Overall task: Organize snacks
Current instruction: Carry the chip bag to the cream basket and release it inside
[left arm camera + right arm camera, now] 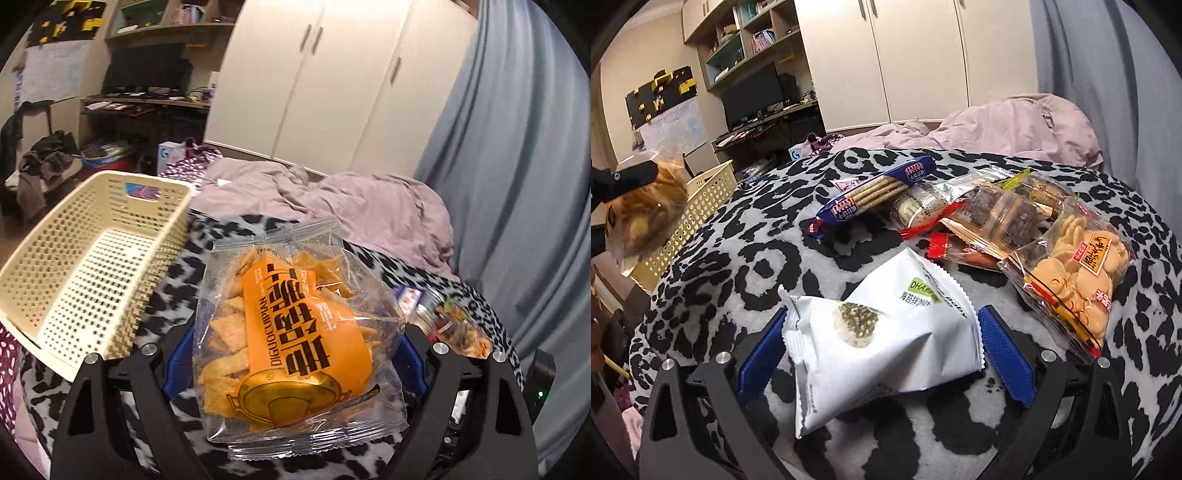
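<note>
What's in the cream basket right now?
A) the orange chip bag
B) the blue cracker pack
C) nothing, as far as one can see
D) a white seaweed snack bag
C: in the left wrist view the basket shows only its bare perforated floor, while the orange chip bag sits between the left gripper's fingers, outside the basket.

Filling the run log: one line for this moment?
left tool: shut on orange crisps bag | right tool: open around white seaweed packet | basket: empty
</note>
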{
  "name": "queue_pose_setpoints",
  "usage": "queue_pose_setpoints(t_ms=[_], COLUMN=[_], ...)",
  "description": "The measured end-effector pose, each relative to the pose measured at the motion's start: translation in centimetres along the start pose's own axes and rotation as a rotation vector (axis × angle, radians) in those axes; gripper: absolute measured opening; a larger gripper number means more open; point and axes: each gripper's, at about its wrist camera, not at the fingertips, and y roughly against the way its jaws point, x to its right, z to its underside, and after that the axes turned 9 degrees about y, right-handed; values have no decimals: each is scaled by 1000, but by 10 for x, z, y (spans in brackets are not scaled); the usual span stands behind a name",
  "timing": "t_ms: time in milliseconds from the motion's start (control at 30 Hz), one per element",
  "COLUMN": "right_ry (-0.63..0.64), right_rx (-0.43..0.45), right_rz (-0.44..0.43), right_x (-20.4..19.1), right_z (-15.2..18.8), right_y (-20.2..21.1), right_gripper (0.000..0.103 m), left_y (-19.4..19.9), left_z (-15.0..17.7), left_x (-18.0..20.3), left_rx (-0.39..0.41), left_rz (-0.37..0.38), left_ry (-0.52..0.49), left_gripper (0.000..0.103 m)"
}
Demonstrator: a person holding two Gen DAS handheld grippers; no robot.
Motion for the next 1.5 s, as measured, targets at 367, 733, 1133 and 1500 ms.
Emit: queue_pose_setpoints(t_ms=[367, 733, 1133, 1500], right_ry=[-17, 16, 17, 19], right_rx=[27, 73, 64, 64], right_rz=[-24, -49, -62, -69], right_x=[-3, -20, -25, -28], right_z=[-2, -9, -9, -8], right_y=[5, 17, 15, 15], right_gripper=[89, 89, 89, 89], left_y=[22, 38, 22, 16], left_z=[-35, -65, -63, -60], left_x=[-67, -132, -180, -186], left_rx=[108, 204, 169, 150], left_rz=[-126, -283, -398, -416], left_ry=[91, 168, 227, 237], left_gripper=[88, 88, 88, 91])
